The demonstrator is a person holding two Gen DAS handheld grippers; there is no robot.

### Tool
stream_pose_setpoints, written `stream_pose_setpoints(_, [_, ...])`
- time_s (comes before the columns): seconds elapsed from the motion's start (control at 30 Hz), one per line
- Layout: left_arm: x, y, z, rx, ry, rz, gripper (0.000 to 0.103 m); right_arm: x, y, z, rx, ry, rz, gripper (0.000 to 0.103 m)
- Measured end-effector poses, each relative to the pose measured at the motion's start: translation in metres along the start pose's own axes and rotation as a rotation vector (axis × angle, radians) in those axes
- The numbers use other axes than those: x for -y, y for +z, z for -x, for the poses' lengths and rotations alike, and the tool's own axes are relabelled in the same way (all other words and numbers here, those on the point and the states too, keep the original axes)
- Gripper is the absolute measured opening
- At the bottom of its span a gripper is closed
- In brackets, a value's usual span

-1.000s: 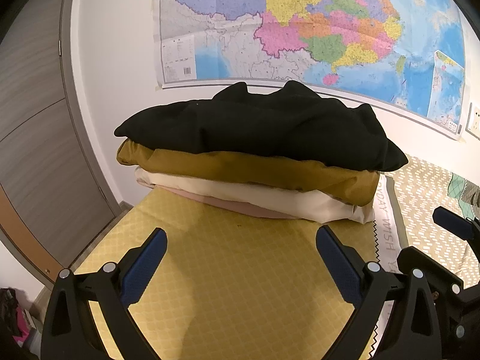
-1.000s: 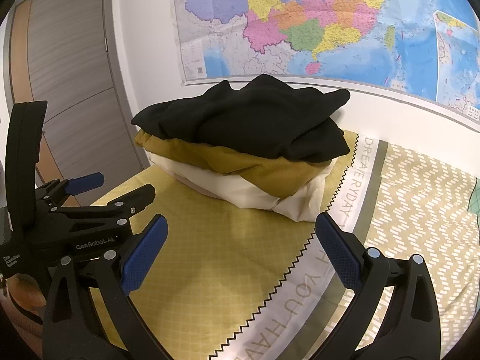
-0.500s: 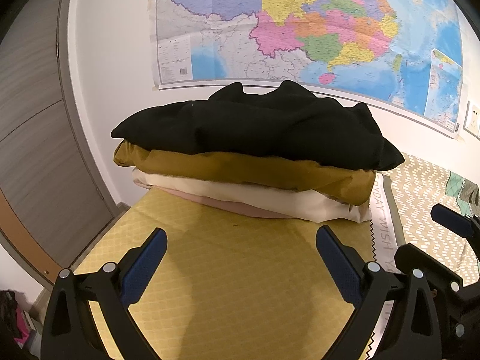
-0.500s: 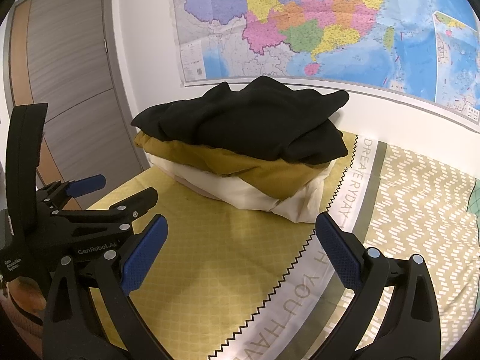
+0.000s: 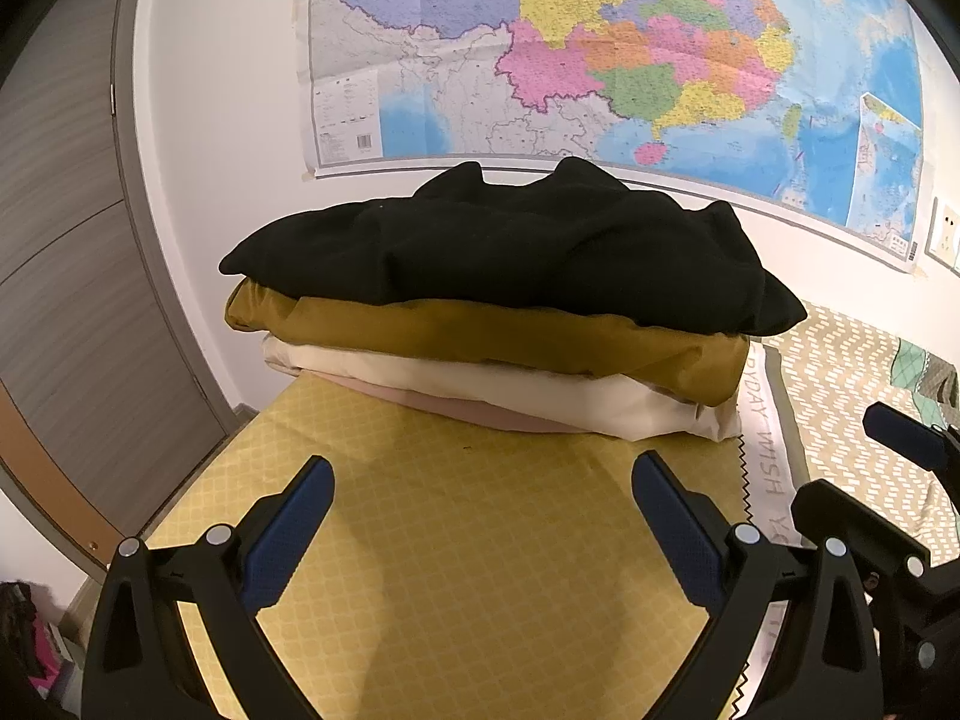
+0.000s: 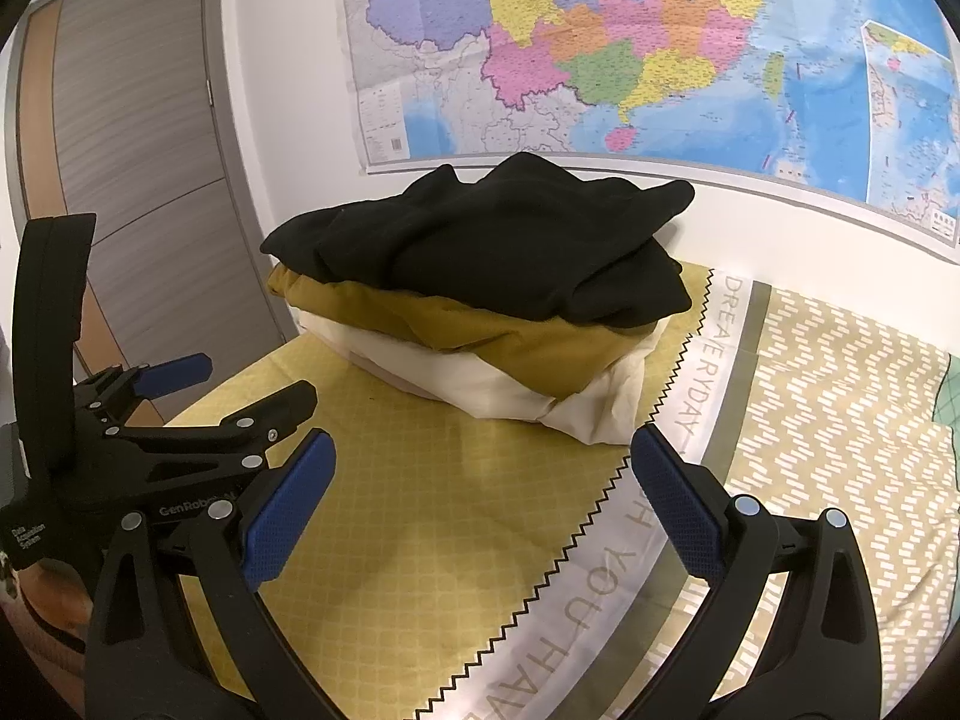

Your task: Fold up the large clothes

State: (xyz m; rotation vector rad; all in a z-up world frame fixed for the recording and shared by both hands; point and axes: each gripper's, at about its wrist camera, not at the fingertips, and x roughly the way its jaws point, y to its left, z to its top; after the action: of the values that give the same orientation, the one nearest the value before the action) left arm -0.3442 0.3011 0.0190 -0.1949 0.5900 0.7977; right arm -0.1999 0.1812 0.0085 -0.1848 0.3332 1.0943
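Observation:
A stack of folded clothes lies on the bed against the wall: a black garment [image 5: 510, 252] [image 6: 498, 246] on top, a mustard one [image 5: 492, 339] [image 6: 480, 336] under it, a cream one [image 5: 510, 387] [image 6: 516, 396] below, and a pinkish layer [image 5: 456, 411] at the bottom. My left gripper [image 5: 483, 516] is open and empty, a short way in front of the stack. My right gripper [image 6: 483, 498] is open and empty, in front of the stack's right end. The left gripper also shows at the left of the right wrist view [image 6: 228, 390].
The bed has a yellow diamond-pattern sheet [image 5: 480, 570] [image 6: 420, 510], a white lettered band [image 6: 630, 540] and a zigzag-pattern area [image 6: 840, 420] to the right. A wall map [image 5: 600, 60] hangs behind the stack. A grey door [image 5: 72, 240] stands at left. A green cloth [image 5: 918, 366] lies far right.
Both grippers have drawn back and shifted slightly, so the stack sits a little higher and farther in both views. Both stay open. The stack has not moved.

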Motion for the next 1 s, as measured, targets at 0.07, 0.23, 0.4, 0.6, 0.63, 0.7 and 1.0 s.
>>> stream_pose_setpoints(0.07, [0.000,0.000,-0.001,0.001,0.003,-0.002,0.096,0.000,-0.001,0.000,-0.002,-0.003,0.000,0.097])
stream_pose_setpoints(0.23, [0.001,-0.001,-0.001,-0.008,0.001,-0.001,0.096,0.000,-0.002,0.000,-0.006,0.001,-0.001,0.097])
stream_pose_setpoints(0.4, [0.002,-0.001,0.000,-0.005,0.000,-0.004,0.096,0.000,-0.003,0.001,-0.005,-0.001,0.000,0.097])
stream_pose_setpoints(0.6, [0.005,-0.003,0.004,0.010,0.001,-0.013,0.096,0.000,-0.005,0.009,0.010,-0.004,-0.004,0.097])
stream_pose_setpoints(0.63, [0.006,-0.004,0.006,0.016,0.003,-0.010,0.096,0.001,-0.006,0.010,0.011,-0.002,-0.006,0.097])
stream_pose_setpoints(0.7, [0.006,-0.005,0.008,0.014,0.008,-0.005,0.096,0.001,-0.007,0.012,0.011,-0.004,-0.007,0.097])
stream_pose_setpoints(1.0, [0.013,-0.013,0.012,-0.010,-0.030,0.021,0.096,0.006,-0.015,0.022,0.012,-0.020,-0.014,0.097])
